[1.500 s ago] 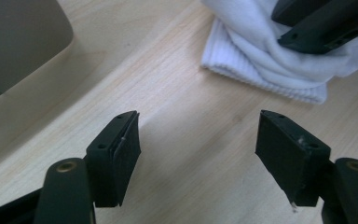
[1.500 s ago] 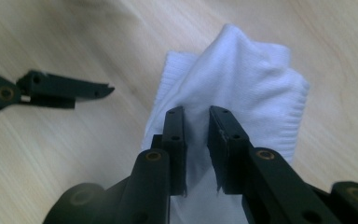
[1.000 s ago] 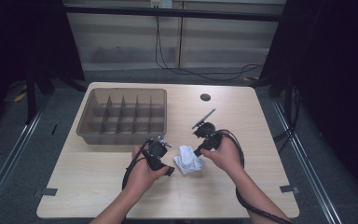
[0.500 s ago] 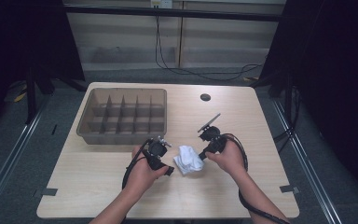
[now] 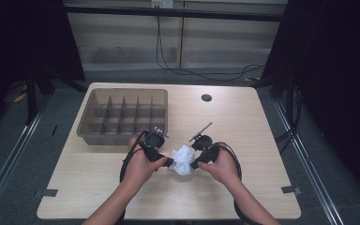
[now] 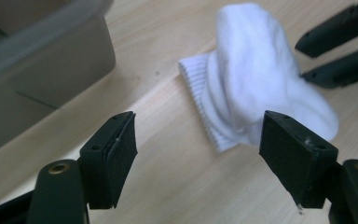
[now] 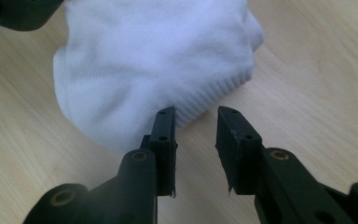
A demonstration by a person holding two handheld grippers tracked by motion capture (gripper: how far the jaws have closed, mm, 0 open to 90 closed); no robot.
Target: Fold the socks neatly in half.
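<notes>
The table point(image 5: 98, 187) is light wood, with a small dark hole point(image 5: 206, 97) at about 12 o'clock near its far edge. A brown divided tray point(image 5: 124, 115) sits toward 10 o'clock from the table's middle, its compartments bare. A white sock point(image 5: 183, 159) lies bunched on the wood near the centre, slightly toward 6 o'clock, its ribbed cuff point(image 6: 200, 100) showing in the left gripper view. The left gripper point(image 5: 168, 162) sits at the sock's 9 o'clock; its jaws stand wide, released, with nothing pinched, and have just been opening. The right gripper point(image 5: 195, 165) is at the sock's 3 o'clock; its jaws are narrowly parted and have just been opening, empty, the tips just beside the cuff point(image 7: 214, 98).
</notes>
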